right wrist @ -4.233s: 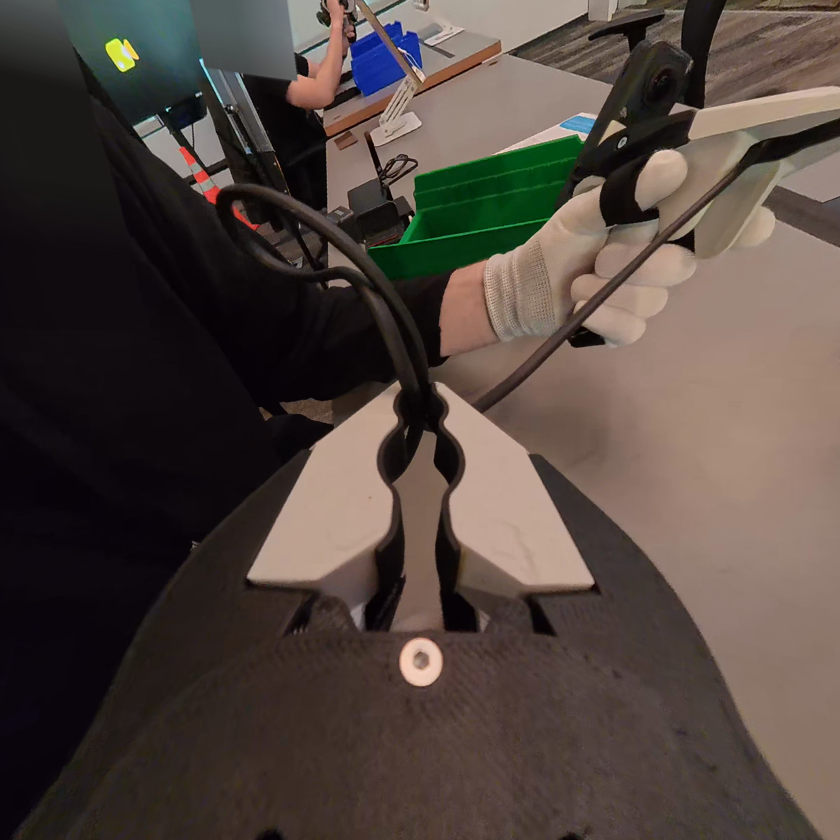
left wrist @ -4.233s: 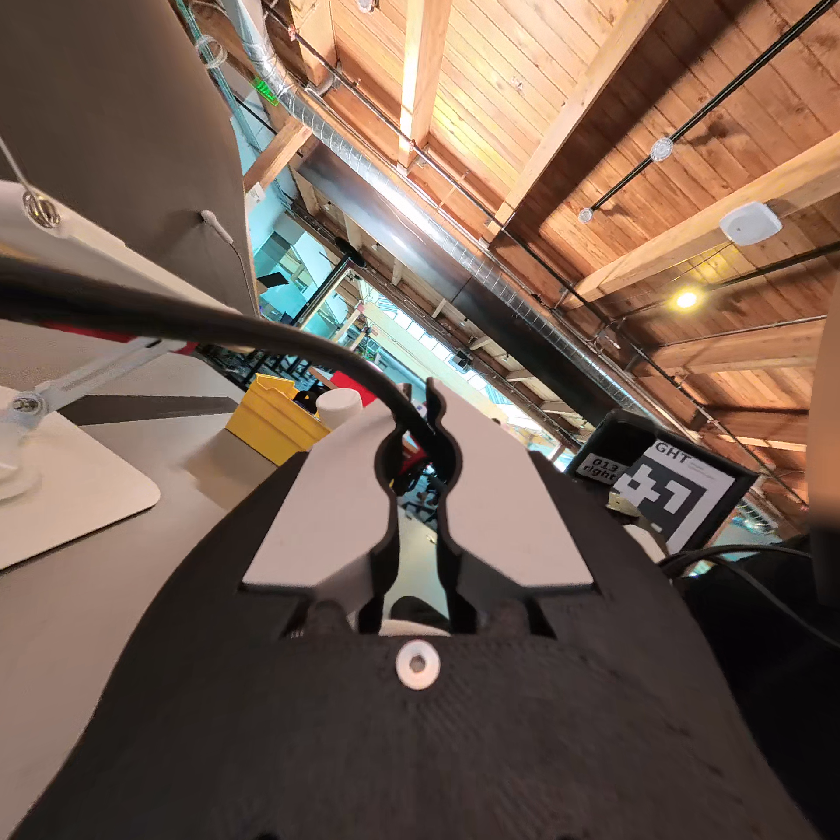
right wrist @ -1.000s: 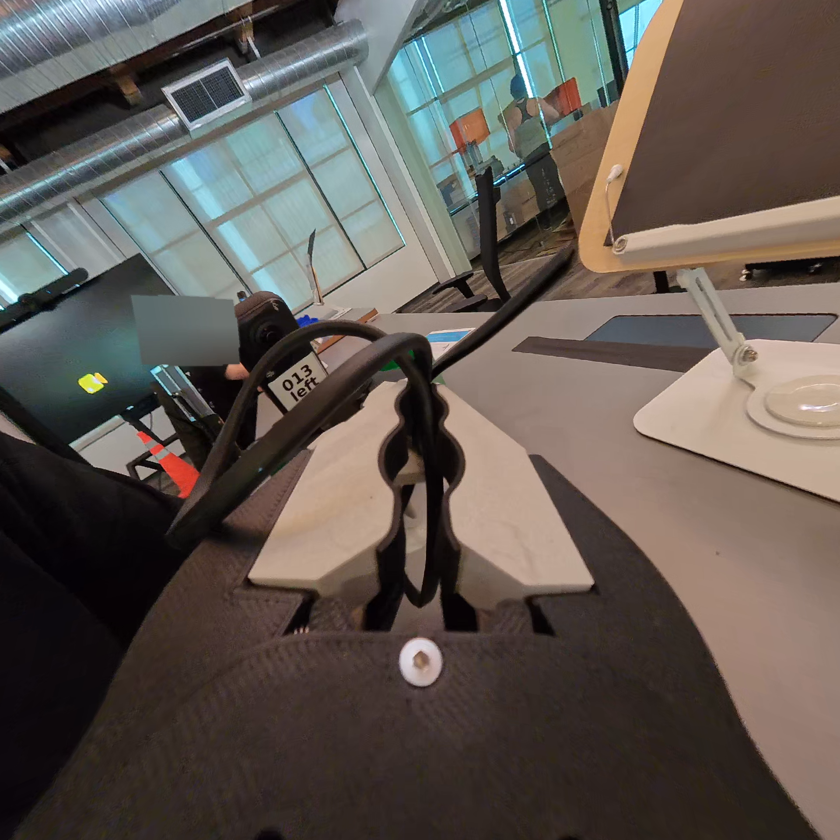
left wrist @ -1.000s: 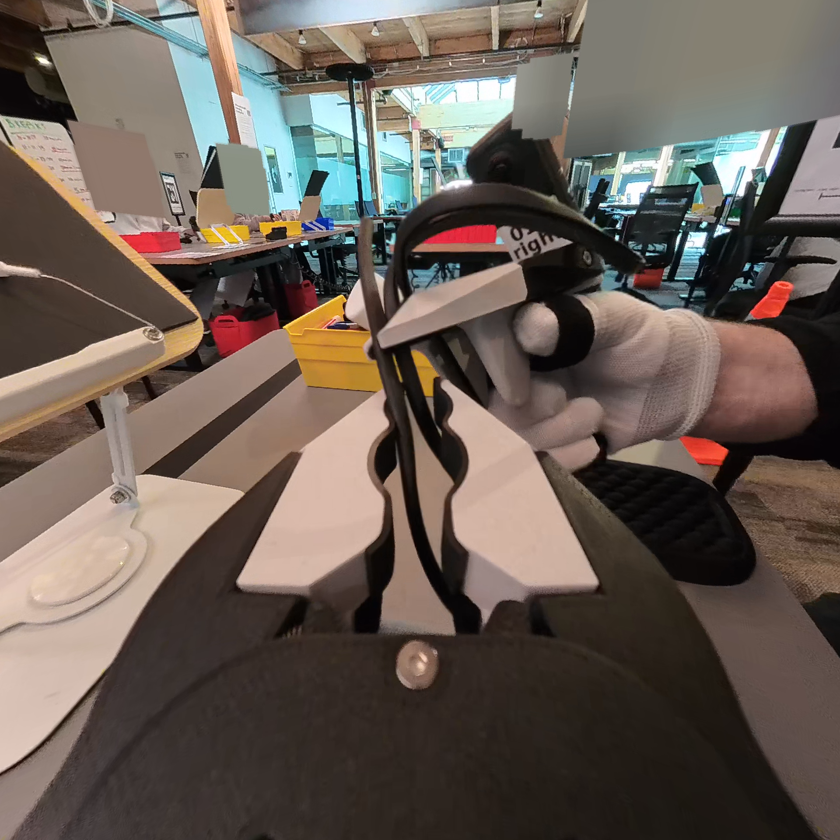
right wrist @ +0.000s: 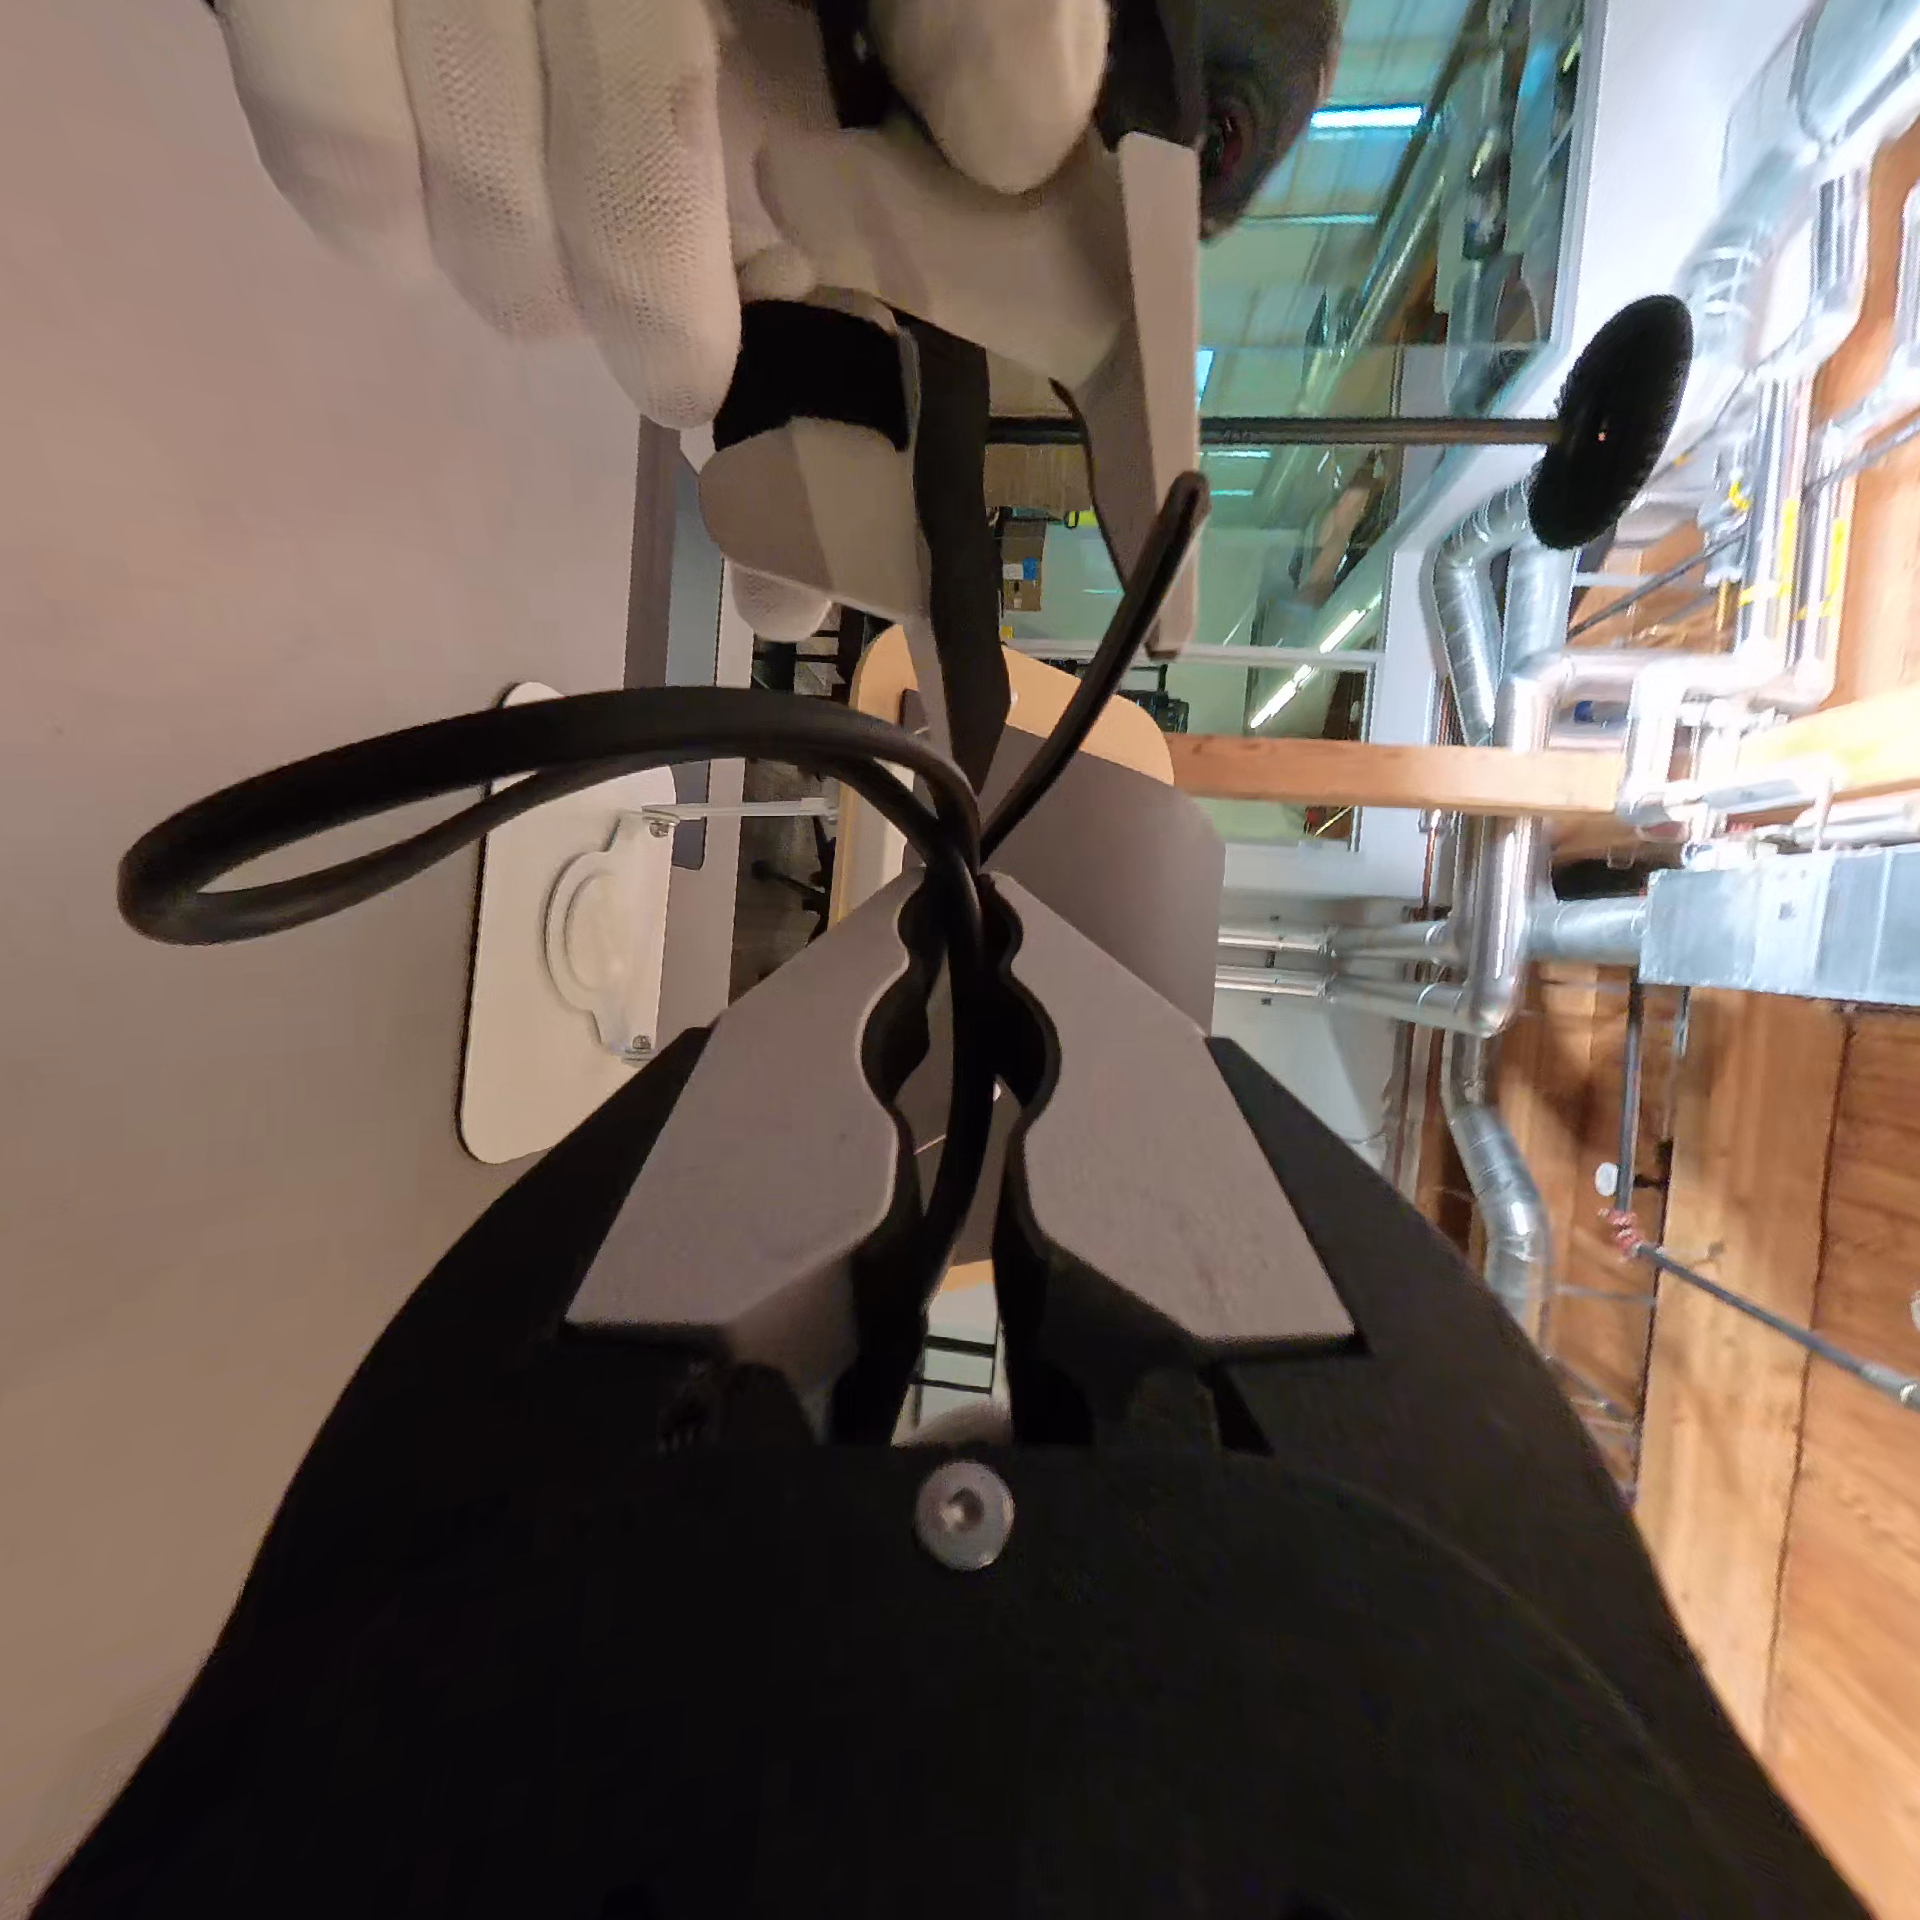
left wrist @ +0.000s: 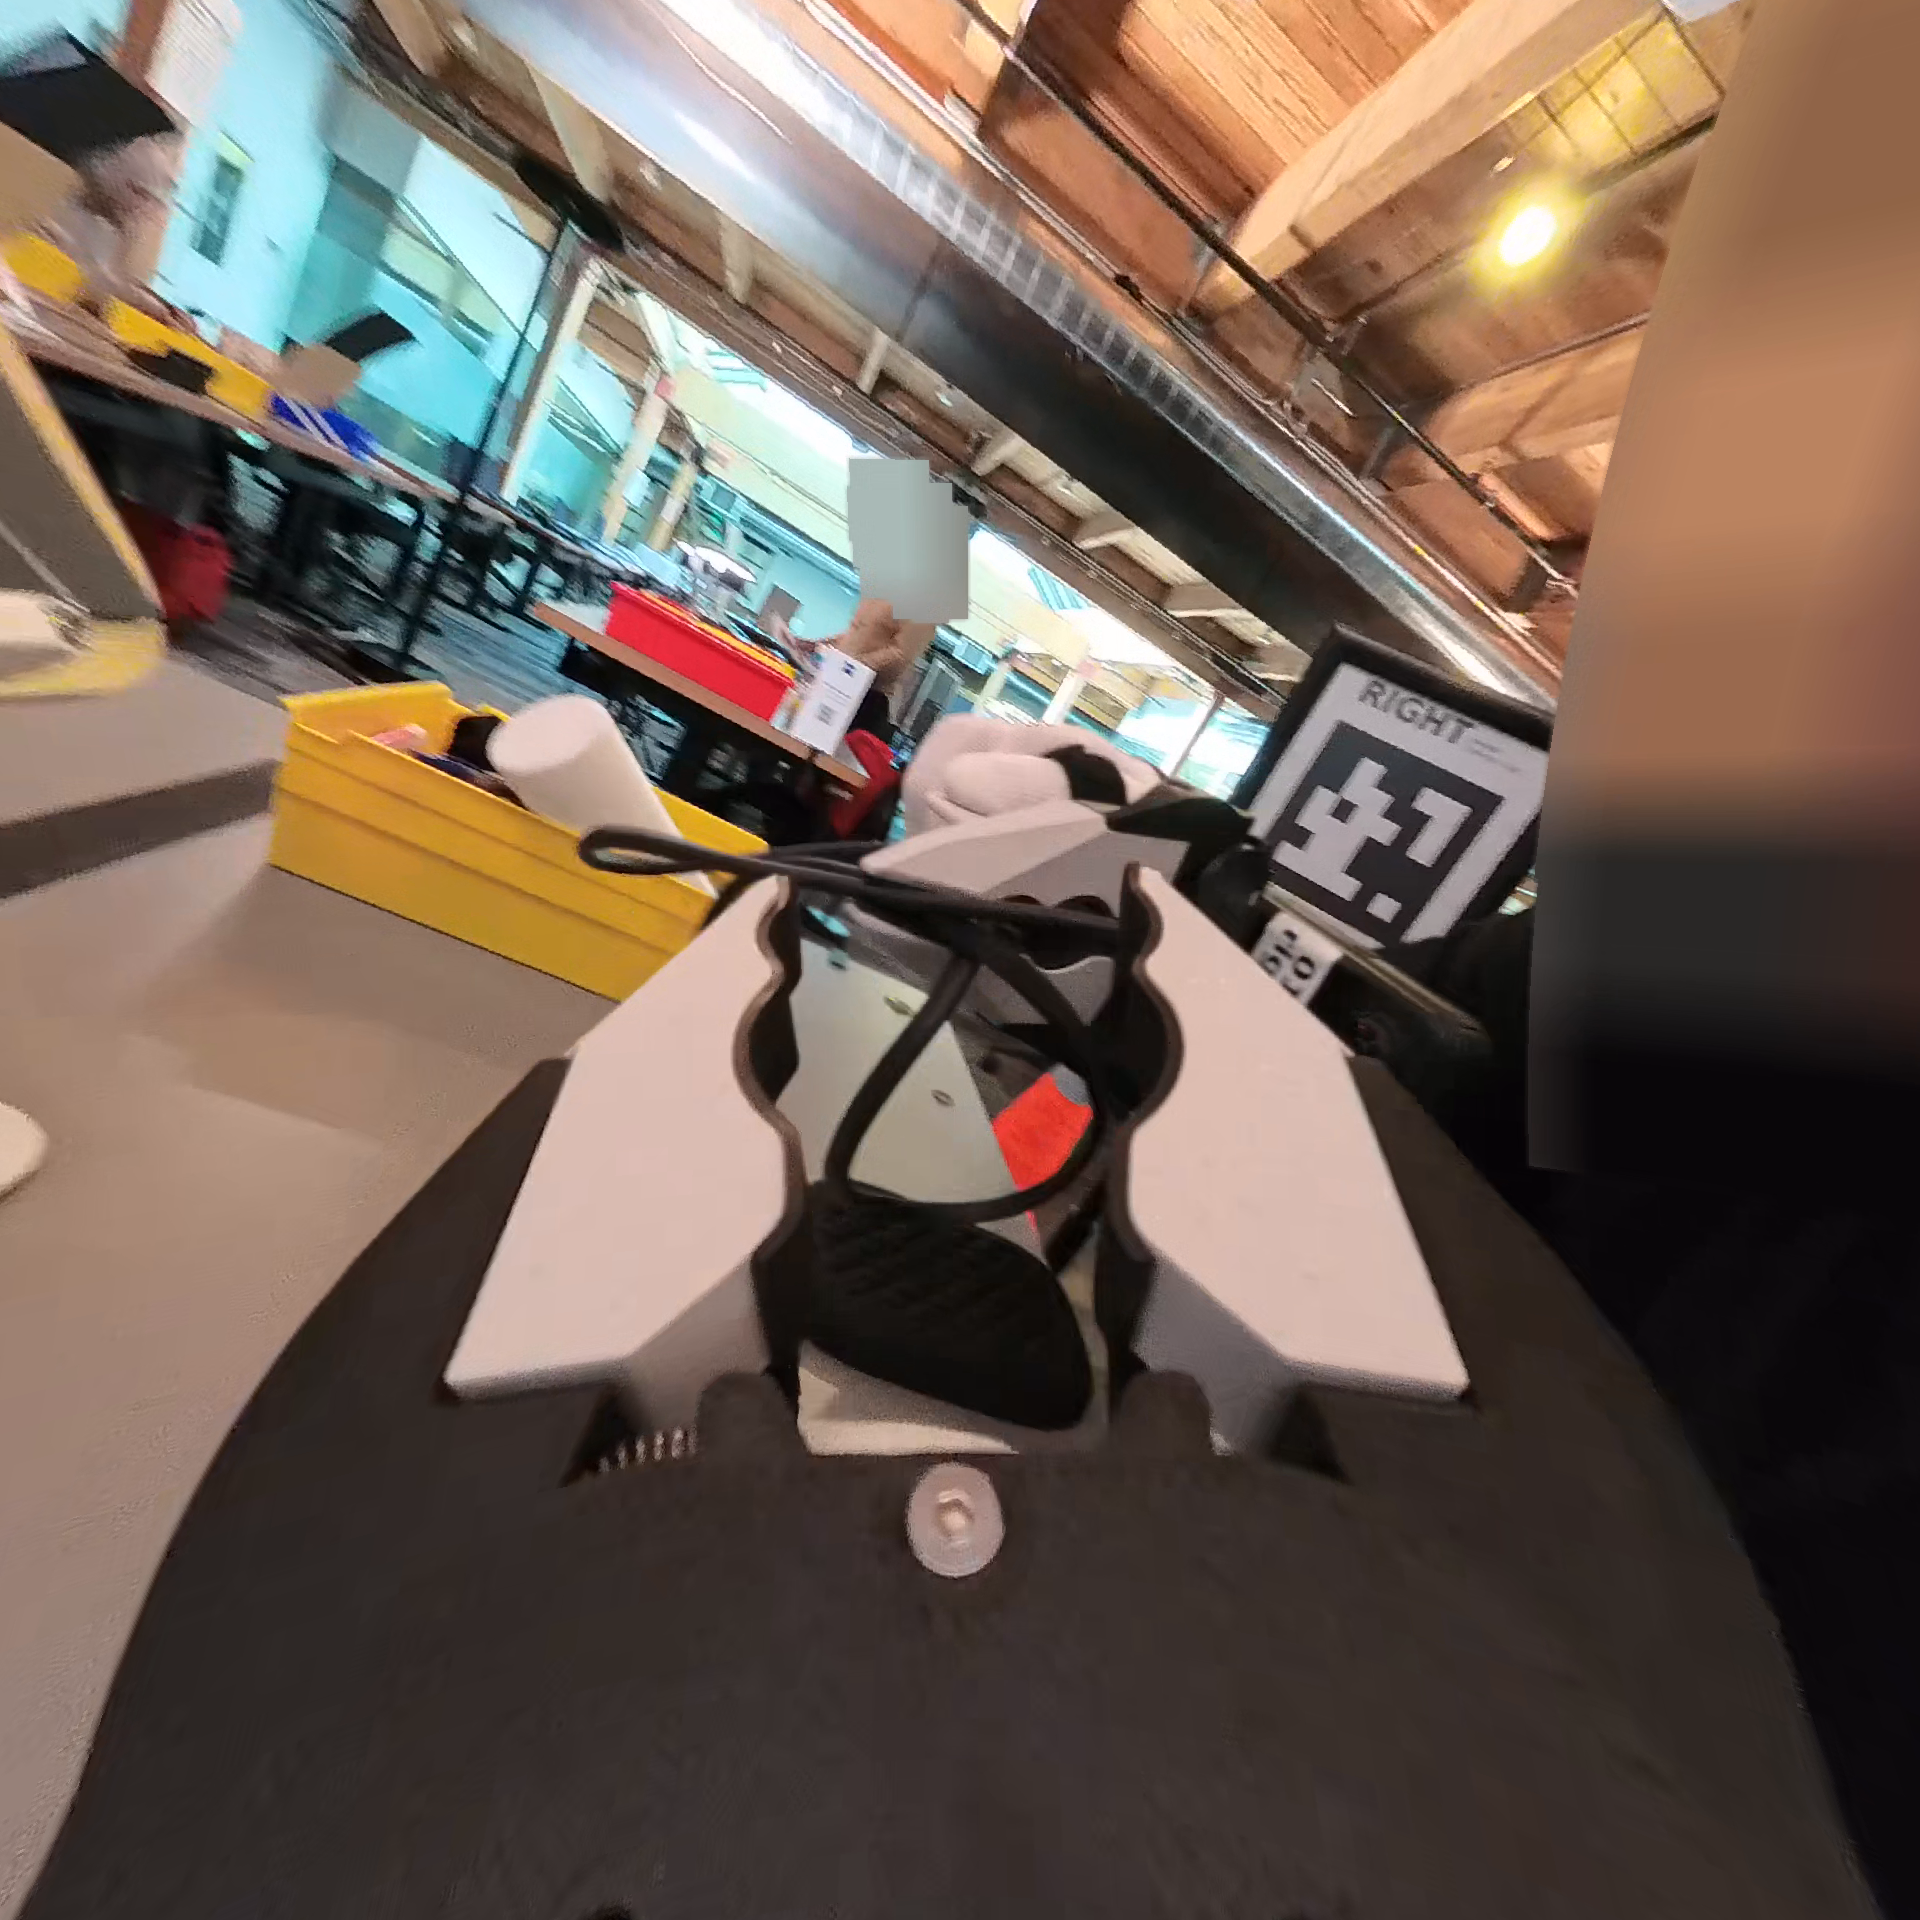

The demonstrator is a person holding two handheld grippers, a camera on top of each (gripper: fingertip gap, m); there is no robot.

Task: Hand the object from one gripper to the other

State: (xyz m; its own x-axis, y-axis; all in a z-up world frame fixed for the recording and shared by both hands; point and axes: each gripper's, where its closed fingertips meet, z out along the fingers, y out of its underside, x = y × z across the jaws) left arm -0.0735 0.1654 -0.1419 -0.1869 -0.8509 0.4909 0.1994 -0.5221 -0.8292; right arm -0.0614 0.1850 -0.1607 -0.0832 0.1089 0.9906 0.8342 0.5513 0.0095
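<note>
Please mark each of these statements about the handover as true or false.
1. The right tool is shut on the black cable. True.
2. The left tool is clamped on the cable. False: its jaws stand wide apart, and the cable's loop only shows in the gap between them.
3. A yellow bin stands on the grey table. True.
4. The hand holding the left tool is bare. False: it wears a white glove.
</note>
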